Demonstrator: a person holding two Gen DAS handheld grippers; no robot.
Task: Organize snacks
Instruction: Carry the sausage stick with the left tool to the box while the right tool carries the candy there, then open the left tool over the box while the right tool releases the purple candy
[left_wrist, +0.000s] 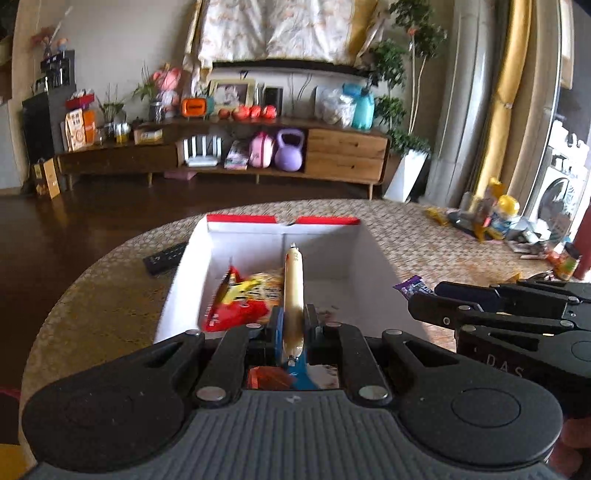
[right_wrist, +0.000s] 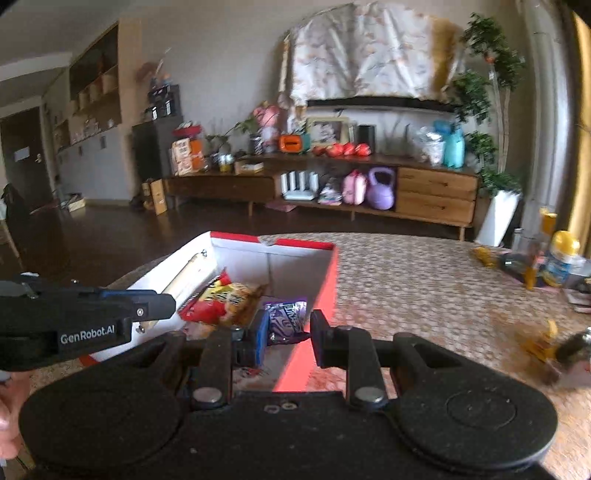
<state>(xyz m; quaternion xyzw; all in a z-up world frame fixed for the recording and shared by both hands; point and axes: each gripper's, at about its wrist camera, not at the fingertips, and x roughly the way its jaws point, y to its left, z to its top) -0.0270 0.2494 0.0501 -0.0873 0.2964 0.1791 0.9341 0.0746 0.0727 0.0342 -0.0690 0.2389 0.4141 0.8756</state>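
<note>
A white box with red edges (left_wrist: 192, 258) stands on the table; its red right wall (right_wrist: 327, 291) shows in the right wrist view. A red and yellow snack bag (left_wrist: 242, 299) lies inside it. My left gripper (left_wrist: 293, 321) is shut on a beige sausage stick (left_wrist: 293, 291) and holds it over the box. In the right wrist view the sausage (right_wrist: 186, 275) shows at the box's left wall. My right gripper (right_wrist: 290, 326) is open over the box's right side, with a purple snack packet (right_wrist: 286, 315) between its fingers, apparently inside the box.
A black remote (left_wrist: 164, 256) lies left of the box. Bottles and packets (left_wrist: 498, 218) crowd the table's far right. Yellow wrapped snacks (right_wrist: 541, 347) lie on the patterned tablecloth at the right. A wooden sideboard (left_wrist: 343, 151) stands across the room.
</note>
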